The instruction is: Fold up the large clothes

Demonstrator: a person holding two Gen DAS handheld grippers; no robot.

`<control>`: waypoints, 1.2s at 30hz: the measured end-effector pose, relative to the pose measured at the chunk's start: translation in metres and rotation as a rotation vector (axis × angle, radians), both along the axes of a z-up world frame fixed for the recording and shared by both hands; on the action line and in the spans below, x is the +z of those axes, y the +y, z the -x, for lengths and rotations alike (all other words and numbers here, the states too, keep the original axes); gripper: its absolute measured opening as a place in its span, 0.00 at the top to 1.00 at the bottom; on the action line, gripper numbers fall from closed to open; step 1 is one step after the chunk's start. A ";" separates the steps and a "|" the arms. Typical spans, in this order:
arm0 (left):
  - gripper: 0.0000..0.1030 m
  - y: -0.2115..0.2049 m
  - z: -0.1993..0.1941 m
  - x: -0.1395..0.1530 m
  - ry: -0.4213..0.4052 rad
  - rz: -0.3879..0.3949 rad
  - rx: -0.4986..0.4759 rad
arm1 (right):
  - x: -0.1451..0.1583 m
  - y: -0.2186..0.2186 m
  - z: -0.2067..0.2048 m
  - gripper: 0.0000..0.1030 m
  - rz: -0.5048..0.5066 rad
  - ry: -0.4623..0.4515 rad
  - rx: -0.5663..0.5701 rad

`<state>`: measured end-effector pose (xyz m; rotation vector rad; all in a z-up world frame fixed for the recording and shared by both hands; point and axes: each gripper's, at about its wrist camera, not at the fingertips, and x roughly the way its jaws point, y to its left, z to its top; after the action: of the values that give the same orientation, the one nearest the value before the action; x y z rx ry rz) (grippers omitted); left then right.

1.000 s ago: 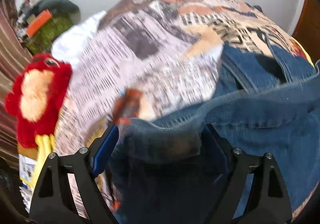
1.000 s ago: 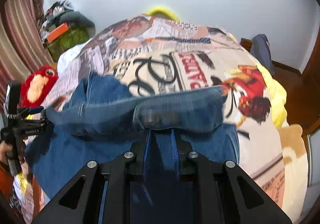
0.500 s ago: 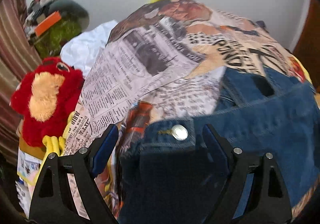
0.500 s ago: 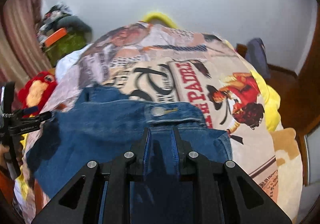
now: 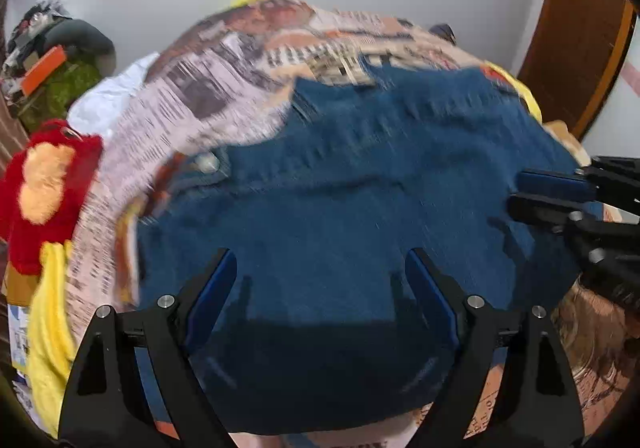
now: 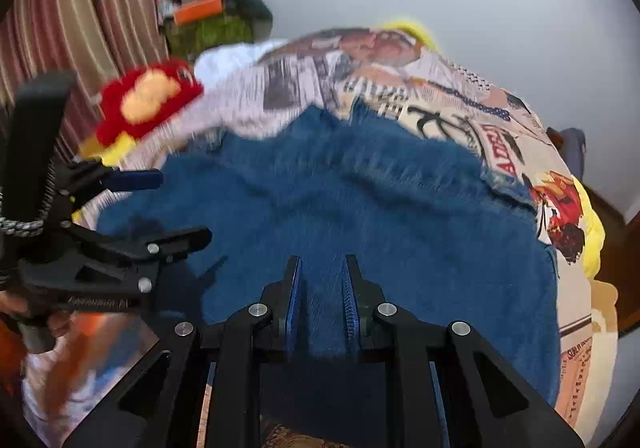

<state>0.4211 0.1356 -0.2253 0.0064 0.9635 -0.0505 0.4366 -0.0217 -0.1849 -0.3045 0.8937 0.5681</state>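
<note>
Dark blue jeans [image 5: 360, 188] lie spread over a printed bed cover [image 5: 200, 96], blurred by motion. Their metal button [image 5: 206, 162] shows at the far left edge. My left gripper [image 5: 319, 254] is open wide above the near part of the denim, with nothing pinched. In the right wrist view it [image 6: 184, 208] hangs over the left edge of the jeans [image 6: 360, 200], held by a hand [image 6: 60, 324]. My right gripper [image 6: 323, 259] is shut to a narrow slit filled with denim. From the left wrist view it [image 5: 516, 192] sits at the jeans' right edge.
A red and yellow plush toy [image 5: 40, 184] lies at the bed's left side beside a white cloth [image 5: 108, 100]. Behind it is a pile with a green bag [image 6: 212, 24] and a striped curtain [image 6: 80, 8]. A wooden door [image 5: 580, 28] stands at the right.
The waistband and button were bunched up right at the fingertips of both grippers. Now the jeans lie spread out flat and the button sits far to the left. Both grippers swung across the bed.
</note>
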 end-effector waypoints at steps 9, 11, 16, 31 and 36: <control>0.07 0.009 0.002 -0.036 0.010 0.021 0.100 | -0.039 -0.014 -0.006 0.85 0.076 0.011 -0.023; 0.07 0.016 0.005 -0.038 0.017 0.039 0.113 | -0.039 -0.019 -0.006 0.85 0.080 0.005 -0.019; 0.07 0.041 0.017 -0.039 0.031 0.008 0.190 | -0.037 -0.033 -0.003 0.85 0.052 0.016 -0.016; 0.07 0.106 0.052 -0.046 0.069 -0.037 0.349 | -0.032 -0.119 -0.009 0.85 0.067 0.029 -0.169; 0.07 0.116 0.064 -0.044 0.068 -0.078 0.385 | -0.031 -0.147 -0.009 0.85 0.063 0.040 -0.225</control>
<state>0.3567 0.2512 -0.2696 -0.1094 1.0205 0.3432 0.4455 -0.1687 -0.2164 -0.2456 0.9714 0.3391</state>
